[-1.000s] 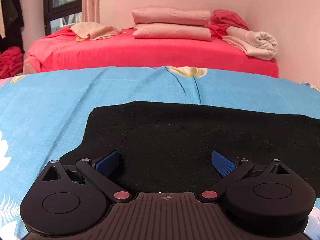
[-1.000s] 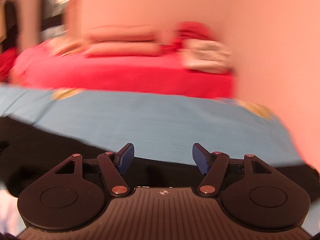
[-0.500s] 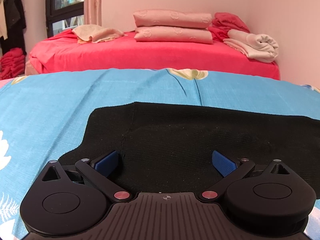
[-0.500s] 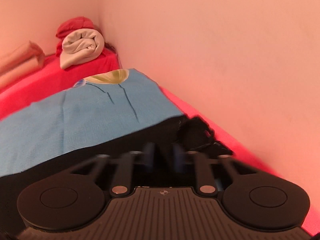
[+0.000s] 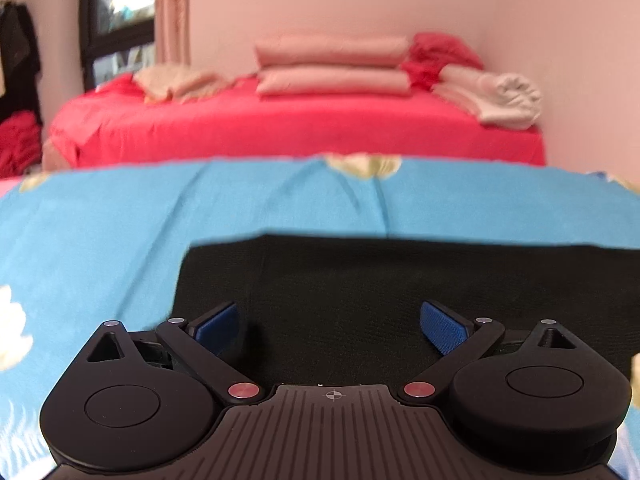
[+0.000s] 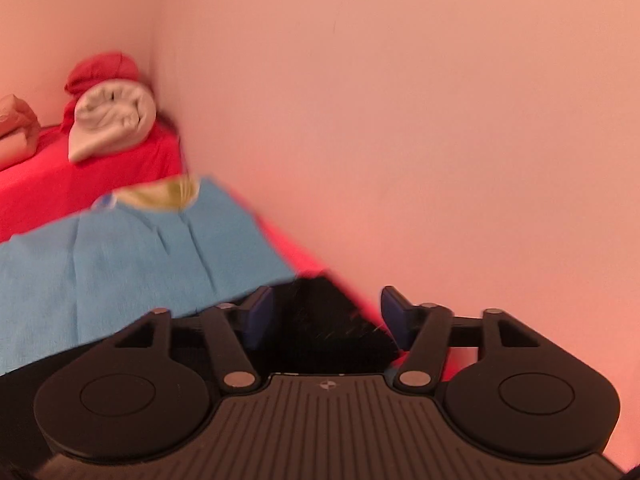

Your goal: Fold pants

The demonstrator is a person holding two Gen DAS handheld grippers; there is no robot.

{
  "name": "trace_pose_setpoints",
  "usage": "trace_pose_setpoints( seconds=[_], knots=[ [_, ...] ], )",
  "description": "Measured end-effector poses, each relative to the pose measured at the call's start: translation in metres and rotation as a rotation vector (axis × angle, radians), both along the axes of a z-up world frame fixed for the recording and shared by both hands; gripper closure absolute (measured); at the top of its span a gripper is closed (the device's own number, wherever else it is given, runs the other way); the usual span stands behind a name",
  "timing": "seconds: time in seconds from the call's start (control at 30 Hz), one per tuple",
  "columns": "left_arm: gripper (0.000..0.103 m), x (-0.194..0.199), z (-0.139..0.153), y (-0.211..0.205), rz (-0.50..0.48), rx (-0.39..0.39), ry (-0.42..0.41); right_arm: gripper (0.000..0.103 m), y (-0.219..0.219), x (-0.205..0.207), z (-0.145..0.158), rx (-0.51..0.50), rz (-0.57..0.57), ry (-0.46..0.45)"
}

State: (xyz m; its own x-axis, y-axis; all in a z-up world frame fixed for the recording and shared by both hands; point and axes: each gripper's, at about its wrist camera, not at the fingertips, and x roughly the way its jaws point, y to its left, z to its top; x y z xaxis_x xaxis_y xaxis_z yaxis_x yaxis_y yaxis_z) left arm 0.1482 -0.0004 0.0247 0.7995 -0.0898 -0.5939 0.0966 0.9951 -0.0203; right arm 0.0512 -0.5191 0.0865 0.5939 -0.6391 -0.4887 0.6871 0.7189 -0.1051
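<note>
Black pants (image 5: 400,280) lie flat on the blue flowered sheet (image 5: 120,220). My left gripper (image 5: 332,324) is open, low over the pants near their left end, blue pads wide apart with cloth between and below them. In the right wrist view the right gripper (image 6: 326,316) is open at the pants' right end (image 6: 320,320), which lies between its fingers close to the pink wall. Whether either gripper touches the cloth is unclear.
A red bed (image 5: 280,128) stands behind with stacked pink pillows (image 5: 332,68), a beige cloth (image 5: 176,80) and a rolled cream blanket (image 5: 504,100). The pink wall (image 6: 440,120) is close on the right. A window (image 5: 120,8) is at far left.
The right gripper swung right from the middle of the pants to their end by the wall, then opened. The left gripper moved slightly closer over the pants.
</note>
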Motion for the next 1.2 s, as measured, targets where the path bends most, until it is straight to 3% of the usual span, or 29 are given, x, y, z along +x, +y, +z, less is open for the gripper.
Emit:
trace_pose_setpoints(
  seconds=[0.1,0.13,0.2,0.27,0.4,0.47,0.53,0.63,0.73,0.8,0.83,0.9,0.93,1.0,1.03,1.13,1.17,1.2],
  knots=[
    [0.0,0.008,0.012,-0.01,-0.055,0.009,-0.042,0.024,0.039,-0.028,0.021,0.055,0.198,-0.094],
    [0.0,0.015,0.012,-0.014,-0.078,0.001,-0.038,0.018,0.056,-0.035,0.024,0.115,0.304,-0.124],
    [0.0,0.036,0.007,-0.021,-0.152,-0.058,0.024,0.015,0.097,-0.045,0.025,0.241,0.556,-0.145],
    [0.0,0.058,-0.011,-0.027,-0.195,-0.126,0.152,0.015,0.149,-0.045,0.02,0.336,0.834,-0.094],
    [0.0,0.055,-0.028,-0.038,-0.182,-0.061,0.072,0.017,0.253,-0.043,0.0,0.407,1.288,0.087],
    [0.0,0.055,-0.027,-0.034,-0.185,-0.086,0.07,0.019,0.295,-0.04,-0.011,0.386,1.409,0.172],
    [0.0,0.058,-0.029,-0.026,-0.183,-0.133,0.073,0.019,0.32,-0.027,-0.02,0.361,1.455,0.211],
    [0.0,0.06,-0.029,-0.018,-0.183,-0.19,0.068,0.019,0.337,-0.002,-0.031,0.344,1.443,0.196],
    [0.0,0.061,-0.029,-0.018,-0.183,-0.188,0.066,0.019,0.334,0.015,-0.037,0.43,1.465,0.16],
    [0.0,0.061,-0.029,-0.021,-0.183,-0.17,0.064,0.018,0.33,0.033,-0.041,0.57,1.451,0.111],
    [0.0,0.06,-0.029,-0.022,-0.184,-0.164,0.064,0.017,0.324,0.036,-0.043,0.694,1.438,0.091],
    [0.0,0.061,-0.03,-0.022,-0.184,-0.16,0.063,0.013,0.325,0.04,-0.054,0.958,1.586,0.187],
    [0.0,0.06,-0.03,-0.022,-0.185,-0.159,0.063,0.013,0.329,0.031,-0.053,0.923,1.641,0.209],
    [0.0,0.061,-0.03,-0.023,-0.183,-0.151,0.063,0.016,0.337,0.012,-0.046,0.684,1.69,0.203],
    [0.0,0.061,-0.03,-0.024,-0.182,-0.147,0.063,0.016,0.335,0.013,-0.046,0.661,1.667,0.199],
    [0.0,0.06,-0.031,-0.024,-0.181,-0.143,0.061,0.02,0.316,0.04,-0.051,0.818,1.454,0.143],
    [0.0,0.06,-0.03,-0.024,-0.181,-0.144,0.061,0.018,0.313,0.042,-0.052,0.862,1.422,0.137],
    [0.0,0.06,-0.03,-0.024,-0.18,-0.146,0.06,0.013,0.316,0.039,-0.051,0.86,1.468,0.159]
  ],
)
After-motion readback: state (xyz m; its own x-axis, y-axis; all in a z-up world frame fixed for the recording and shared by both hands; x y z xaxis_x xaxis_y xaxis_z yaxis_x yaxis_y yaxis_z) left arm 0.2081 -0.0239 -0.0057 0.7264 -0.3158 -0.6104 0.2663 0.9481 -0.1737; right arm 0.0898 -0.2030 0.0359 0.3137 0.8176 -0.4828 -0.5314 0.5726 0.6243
